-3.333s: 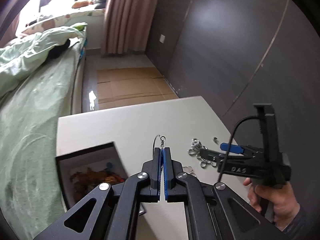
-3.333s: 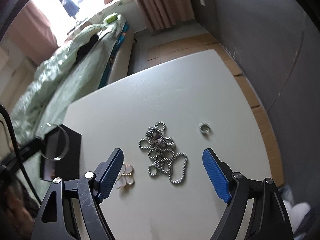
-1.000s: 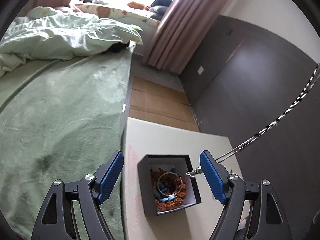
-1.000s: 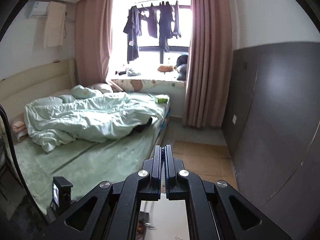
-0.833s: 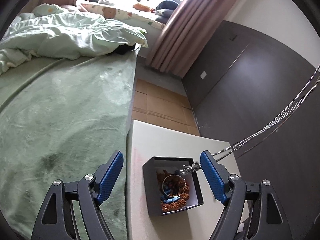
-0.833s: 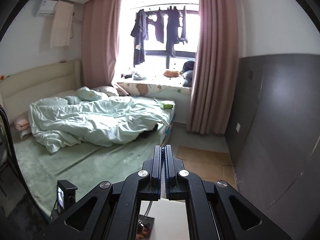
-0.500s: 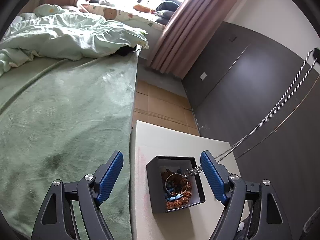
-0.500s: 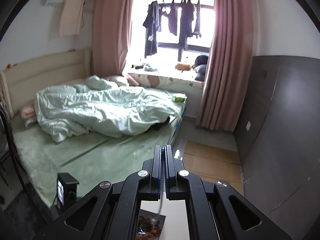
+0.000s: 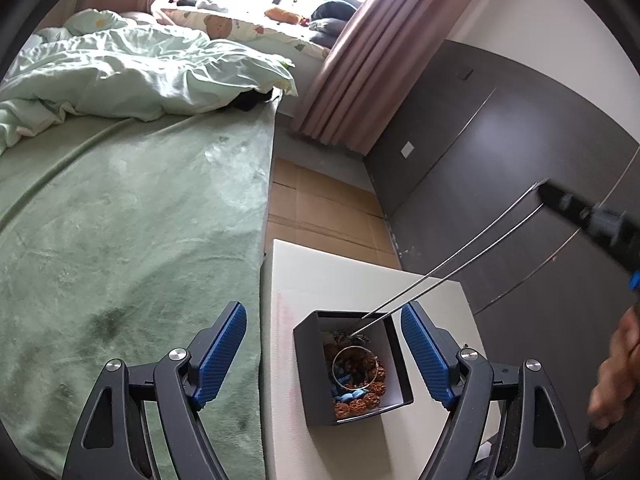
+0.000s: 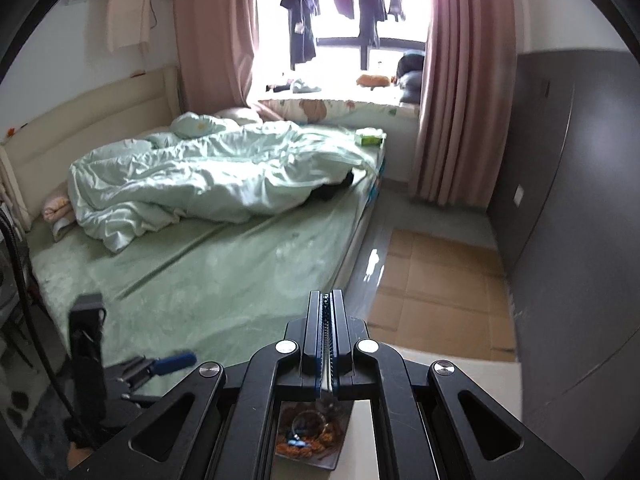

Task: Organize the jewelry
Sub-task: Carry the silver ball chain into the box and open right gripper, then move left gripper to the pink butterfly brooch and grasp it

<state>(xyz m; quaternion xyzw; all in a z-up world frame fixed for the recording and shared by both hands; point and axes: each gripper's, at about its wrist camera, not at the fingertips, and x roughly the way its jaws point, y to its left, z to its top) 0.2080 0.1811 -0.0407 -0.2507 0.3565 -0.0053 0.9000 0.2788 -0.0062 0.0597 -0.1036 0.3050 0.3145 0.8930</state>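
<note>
A black jewelry box (image 9: 316, 400) stands on the white table (image 9: 288, 280), holding brown and blue beads and a silver hoop (image 9: 354, 364). My left gripper (image 9: 324, 356) is open and empty, its blue pads either side of the box. My right gripper (image 10: 328, 308) is shut on a silver chain (image 9: 452, 270). The chain hangs taut in two strands from the right gripper (image 9: 546, 190) at the upper right down into the box, its lower end lying inside. In the right wrist view the box (image 10: 312, 430) shows below the jaws.
A green bed (image 9: 120, 220) lies directly left of the table. Cardboard sheets (image 9: 320, 208) cover the floor beyond it. A dark panelled wall (image 9: 500, 140) runs along the right. The person's right hand (image 9: 616, 372) is at the right edge.
The right gripper has come lower with the chain, and the chain's lower end has dropped into the box. The left gripper stays open over the box, shifted slightly.
</note>
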